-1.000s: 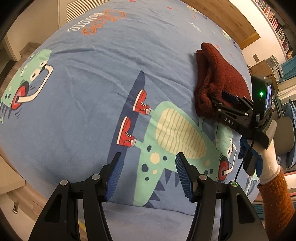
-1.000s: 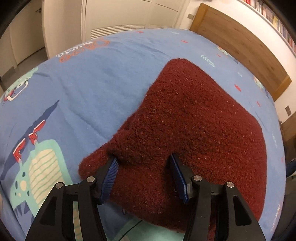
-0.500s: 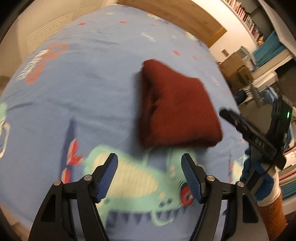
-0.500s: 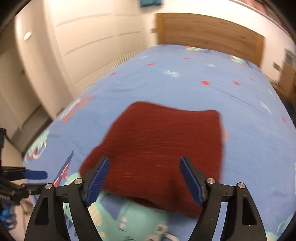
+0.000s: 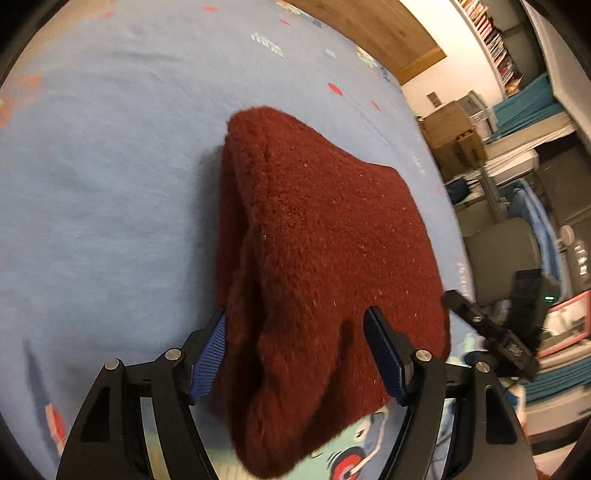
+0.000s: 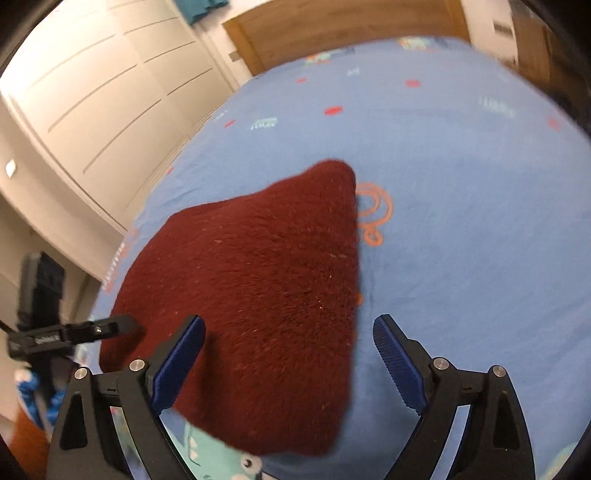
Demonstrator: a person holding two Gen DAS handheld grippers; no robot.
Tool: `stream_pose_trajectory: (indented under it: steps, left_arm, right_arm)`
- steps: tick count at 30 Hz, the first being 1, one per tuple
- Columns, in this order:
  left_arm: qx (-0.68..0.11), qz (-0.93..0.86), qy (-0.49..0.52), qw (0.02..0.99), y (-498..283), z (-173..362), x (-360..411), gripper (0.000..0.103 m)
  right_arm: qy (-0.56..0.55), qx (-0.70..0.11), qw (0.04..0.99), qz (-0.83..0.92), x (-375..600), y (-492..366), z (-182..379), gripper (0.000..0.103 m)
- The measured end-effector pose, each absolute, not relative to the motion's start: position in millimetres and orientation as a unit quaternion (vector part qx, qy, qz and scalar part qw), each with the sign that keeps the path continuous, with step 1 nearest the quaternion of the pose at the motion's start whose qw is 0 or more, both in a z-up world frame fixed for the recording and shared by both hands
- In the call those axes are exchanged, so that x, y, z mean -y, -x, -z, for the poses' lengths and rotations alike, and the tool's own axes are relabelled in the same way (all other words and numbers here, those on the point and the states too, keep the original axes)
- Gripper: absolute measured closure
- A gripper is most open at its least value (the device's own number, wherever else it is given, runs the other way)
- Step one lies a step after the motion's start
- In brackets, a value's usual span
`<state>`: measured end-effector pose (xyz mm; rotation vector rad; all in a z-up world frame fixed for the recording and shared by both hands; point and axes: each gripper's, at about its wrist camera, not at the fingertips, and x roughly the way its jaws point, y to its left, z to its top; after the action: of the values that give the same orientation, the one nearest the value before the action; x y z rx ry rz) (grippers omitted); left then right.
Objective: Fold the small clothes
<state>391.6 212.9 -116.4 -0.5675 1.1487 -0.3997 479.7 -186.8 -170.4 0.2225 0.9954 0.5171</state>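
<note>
A folded dark red fuzzy garment [image 5: 317, 258] lies on the blue printed bedsheet [image 5: 103, 177]. It also shows in the right wrist view [image 6: 258, 302]. My left gripper [image 5: 299, 354] is open, its jaws straddling the garment's near end, blue pads on either side. My right gripper [image 6: 291, 362] is open above the garment's near right edge, with nothing between its pads. The right gripper also shows at the right in the left wrist view [image 5: 491, 332]. The left gripper shows at the left in the right wrist view [image 6: 74, 332].
A wooden headboard [image 5: 362, 29] stands at the far end of the bed. White wardrobe doors [image 6: 92, 92] are on the left. Boxes, shelves and a chair [image 5: 498, 184] crowd the floor to the right of the bed.
Both grippers have moved in over the garment. The left one now straddles its near end. The right one has let go of it, opened and swung round to the right edge.
</note>
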Motion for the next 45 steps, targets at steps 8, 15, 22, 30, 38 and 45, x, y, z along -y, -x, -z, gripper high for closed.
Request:
stream_pose_trajectory:
  steps: [8,15,22,30,38,45]
  left_arm:
    - [-0.531,0.211,0.31,0.76,-407.6,155.0,-230.2,0.023]
    - [-0.495,0.255,0.355,0.751,-412.8,160.2,-246.4,0.043]
    - [-0.464,0.283,0.364,0.756,-410.9,139.8,-242.8,0.056]
    - [-0.437,0.34,0.339,0.76,-430.0,92.3,-186.6,0.057]
    - [-0.468,0.348,0.295,0.757,-455.6,105.3,-118.1,0.057]
    - [-0.527,0.305,0.26,0.749,-460.4,152.4,-105.9,0.05]
  right_arm:
    - [-0.183,-0.509,0.786,-0.299,181.1,-495.9,211.9,0.0]
    - [-0.224,-0.514,0.755,-0.339,172.7,-503.3,231.7,0.006]
    - [-0.245,-0.488,0.758,-0.357,187.5,-499.9,217.8,0.032]
    - [-0.241,-0.421,0.804,-0.344,240.6,-492.2,156.2,0.032]
    - [-0.235,-0.407,0.83,-0.3,302.8,-478.4,141.5,0.032]
    - [-0.23,-0.467,0.814,-0.258,323.3,-476.3,203.7,0.025]
